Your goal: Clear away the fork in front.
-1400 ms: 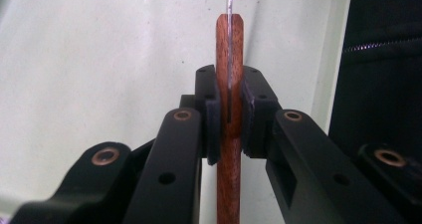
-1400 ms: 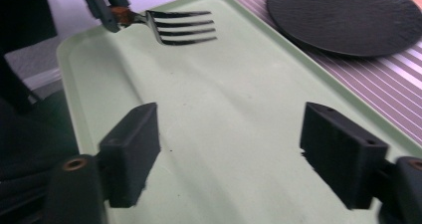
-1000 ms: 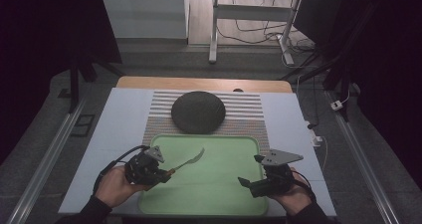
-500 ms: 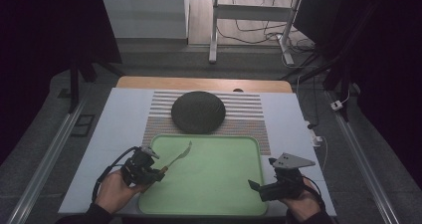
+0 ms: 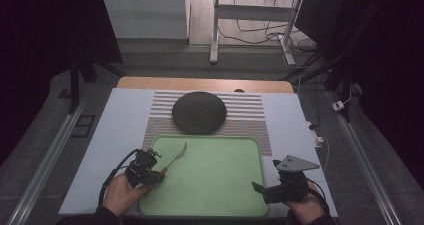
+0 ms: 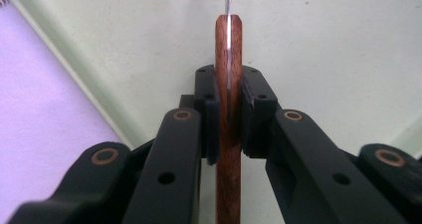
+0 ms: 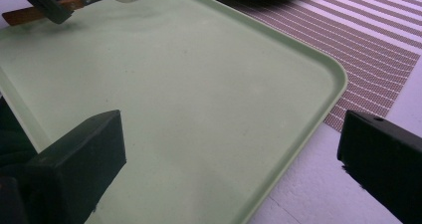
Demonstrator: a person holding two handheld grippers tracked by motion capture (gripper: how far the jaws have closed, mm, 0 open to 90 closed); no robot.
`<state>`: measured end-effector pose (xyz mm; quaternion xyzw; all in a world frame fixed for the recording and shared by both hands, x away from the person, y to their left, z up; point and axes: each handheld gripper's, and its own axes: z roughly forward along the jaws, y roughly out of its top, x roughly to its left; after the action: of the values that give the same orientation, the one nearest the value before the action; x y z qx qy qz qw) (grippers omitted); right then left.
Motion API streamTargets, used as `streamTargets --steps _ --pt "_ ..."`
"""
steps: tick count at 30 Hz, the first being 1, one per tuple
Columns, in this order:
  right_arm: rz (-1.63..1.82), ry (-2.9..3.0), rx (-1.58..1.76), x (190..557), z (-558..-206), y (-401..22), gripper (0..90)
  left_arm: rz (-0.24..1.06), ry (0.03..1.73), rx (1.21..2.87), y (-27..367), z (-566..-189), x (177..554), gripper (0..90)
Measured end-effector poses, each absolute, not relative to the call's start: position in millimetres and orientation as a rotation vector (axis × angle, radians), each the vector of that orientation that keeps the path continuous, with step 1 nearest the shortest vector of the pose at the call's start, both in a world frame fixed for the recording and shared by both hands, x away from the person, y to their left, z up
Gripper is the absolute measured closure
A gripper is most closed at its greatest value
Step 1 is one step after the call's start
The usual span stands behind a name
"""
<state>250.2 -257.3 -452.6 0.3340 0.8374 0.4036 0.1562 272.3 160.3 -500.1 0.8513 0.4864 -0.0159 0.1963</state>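
Dim, dark surroundings frame a pale table (image 5: 115, 130) seen from the high view, with the person's two hands coming in at its near edge. Nearest, the right hand (image 5: 305, 207) holds the right tool (image 5: 260, 189) low beside the near right corner of a green tray (image 5: 210, 185); its jaws stand spread wide apart with nothing between them, one over the tray's surface and the other out past the tray's rim, as the right gripper view shows. A grey three-cornered plate (image 5: 296, 163) sits on top of this tool.

On the other side, the left hand (image 5: 121, 195) grips the left tool (image 5: 161, 173) at the tray's near left edge. Its jaws are pressed onto the wooden handle of a fork (image 5: 176, 157), pinching it on both sides; the left gripper view shows the brown handle (image 6: 228, 109) running straight up between the two black pads above the tray. The fork's metal end points away from the person and up toward the tray's far left part, lifted off the surface, with a faint shadow beneath it in the right gripper view.

Beyond the tray lies a striped placemat (image 5: 250, 120), partly under the tray's far edge. A dark round plate (image 5: 199, 112) rests on the mat, just past the tray. Farther still, a wooden strip edges the table, and cables trail across the floor behind.
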Motion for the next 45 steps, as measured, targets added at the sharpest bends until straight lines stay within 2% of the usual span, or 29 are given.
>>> streamTargets --steps 11,15,19,28,45 --pt "1.149 2.404 0.953 250 -453 -257 0.0 -0.077 1.411 2.388 161 -507 275 77.9" --pt "1.148 2.405 0.952 250 -453 -257 0.0 -0.093 1.38 2.347 167 -501 276 72.8" --pt "1.148 2.405 0.951 250 -453 -257 0.0 -0.07 1.334 2.303 171 -491 279 71.9" --pt "1.136 2.409 0.955 251 -453 -256 0.0 -0.048 1.248 2.268 170 -484 299 87.9" --pt "1.134 2.412 0.975 252 -454 -256 0.0 -0.03 1.199 2.25 156 -493 339 88.4"
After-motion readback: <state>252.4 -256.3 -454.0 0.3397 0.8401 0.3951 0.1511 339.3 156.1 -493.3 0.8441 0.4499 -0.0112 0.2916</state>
